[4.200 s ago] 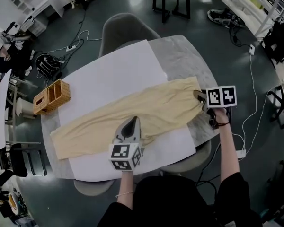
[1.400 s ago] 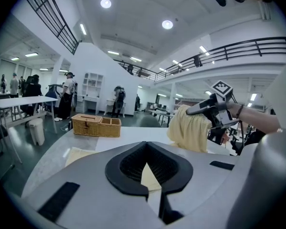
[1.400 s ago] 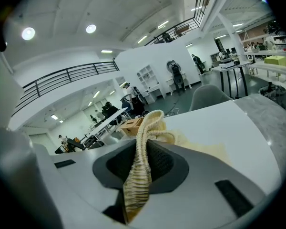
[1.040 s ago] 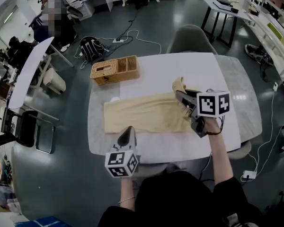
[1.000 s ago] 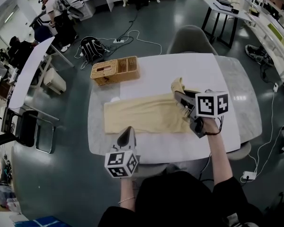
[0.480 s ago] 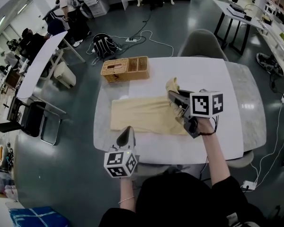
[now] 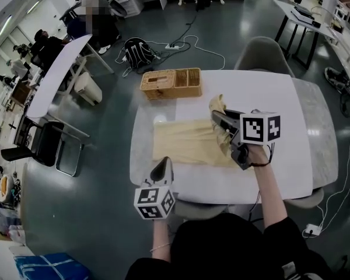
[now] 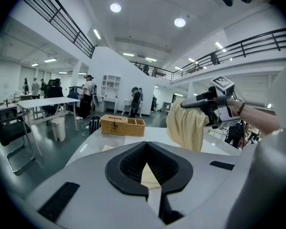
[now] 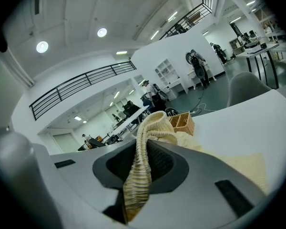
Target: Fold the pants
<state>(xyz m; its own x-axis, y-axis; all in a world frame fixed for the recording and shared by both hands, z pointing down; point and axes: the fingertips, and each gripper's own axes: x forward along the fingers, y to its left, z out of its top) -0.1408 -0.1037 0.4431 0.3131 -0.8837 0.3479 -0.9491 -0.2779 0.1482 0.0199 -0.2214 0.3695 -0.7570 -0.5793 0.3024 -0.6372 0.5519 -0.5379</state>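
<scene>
Pants [image 7: 184, 144]: spread flat on the surface [image 7: 321, 139], right end lifted clear.
Right tool [image 7: 217, 116]: clamped on that raised end.
Left tool [image 7: 164, 161]: closed, empty, near the cloth's front edge.

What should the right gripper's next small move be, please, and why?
Probably carry the right gripper leftward in the head view, over the flat pants toward their other end. Its fingers are clamped on the raised end while the rest lies flat, so the fold is not yet laid.
</scene>
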